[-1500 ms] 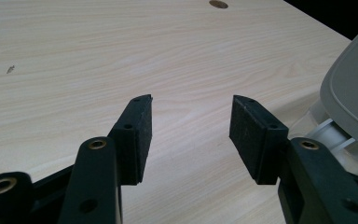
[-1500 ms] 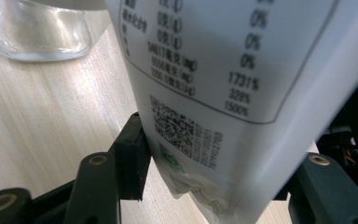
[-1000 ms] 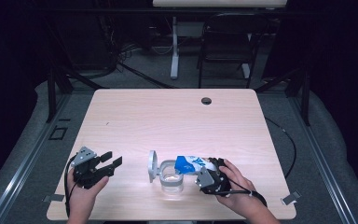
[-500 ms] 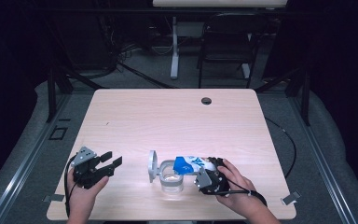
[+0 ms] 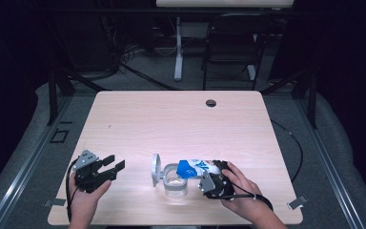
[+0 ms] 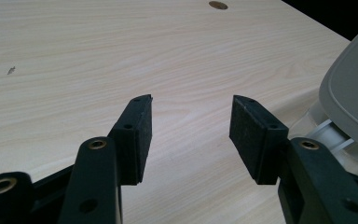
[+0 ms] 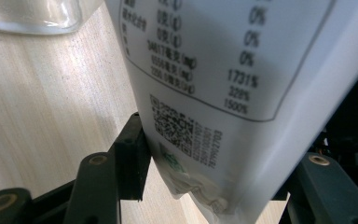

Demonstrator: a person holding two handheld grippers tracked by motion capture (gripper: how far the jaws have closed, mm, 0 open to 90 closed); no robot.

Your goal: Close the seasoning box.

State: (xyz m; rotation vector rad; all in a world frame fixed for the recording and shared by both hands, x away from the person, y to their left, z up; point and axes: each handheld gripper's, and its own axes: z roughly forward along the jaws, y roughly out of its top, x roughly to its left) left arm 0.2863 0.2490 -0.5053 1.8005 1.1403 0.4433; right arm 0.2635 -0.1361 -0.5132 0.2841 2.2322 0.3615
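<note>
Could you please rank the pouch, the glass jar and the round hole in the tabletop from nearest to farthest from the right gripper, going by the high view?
1. The pouch: between the jaws of the right gripper, tipped over the jar.
2. The glass jar: just left of that gripper, its lid open.
3. The round hole: far off, near the table's far edge.

A light wood-grain table (image 5: pixel 181 119) with rounded corners carries the things. A round dark cable hole (image 5: pixel 211 103) sits near its far edge, right of centre. Near the front edge stands a clear glass jar (image 5: pixel 175 182), its grey hinged lid (image 5: pixel 156 167) swung open to the left. A small dark speck (image 5: pixel 109 126) marks the left half.
</note>
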